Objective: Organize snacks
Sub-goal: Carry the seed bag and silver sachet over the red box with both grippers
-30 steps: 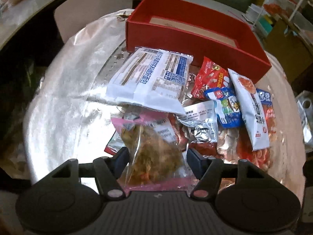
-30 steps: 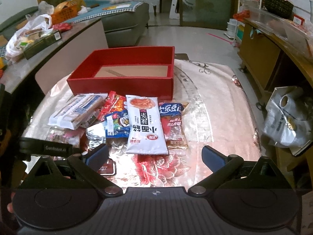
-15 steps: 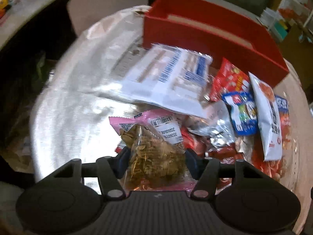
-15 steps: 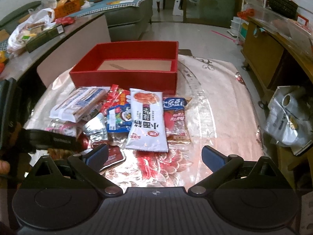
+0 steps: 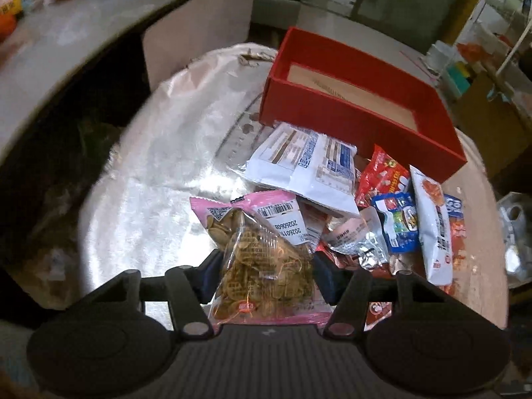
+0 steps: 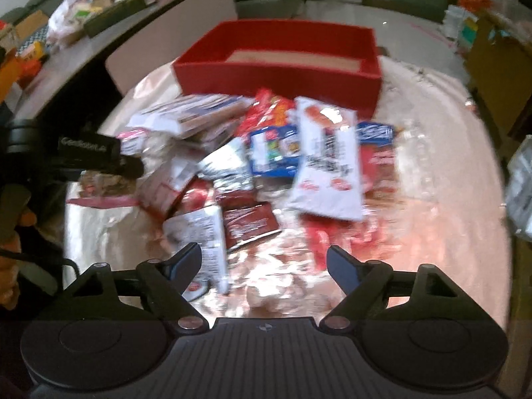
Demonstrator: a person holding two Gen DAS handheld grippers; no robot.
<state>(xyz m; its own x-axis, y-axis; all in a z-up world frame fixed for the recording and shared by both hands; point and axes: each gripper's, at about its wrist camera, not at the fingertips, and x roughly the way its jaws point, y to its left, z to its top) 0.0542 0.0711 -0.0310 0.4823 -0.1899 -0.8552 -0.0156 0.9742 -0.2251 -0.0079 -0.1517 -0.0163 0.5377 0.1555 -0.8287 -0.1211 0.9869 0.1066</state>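
the left gripper (image 5: 266,271) is clamped on a clear, pink-edged plastic bag of brown seeds (image 5: 262,266), holding it above the shiny silver-and-red patterned tablecloth (image 5: 149,199), near the heap of snack packets. the right gripper (image 6: 264,262) hangs with its fingers spread wide and nothing between them, over the near edge of the heap, where a tall white noodle packet (image 6: 327,163) lies beside a small blue packet (image 6: 274,153). the open red cardboard box (image 5: 359,99) sits just behind the heap, a white-and-blue flat packet (image 5: 307,166) lying in front of its wall.

Right wrist view motion-blurred; snack pile (image 6: 266,153) print unreadable; left tool (image 6: 99,163) mostly cut off.
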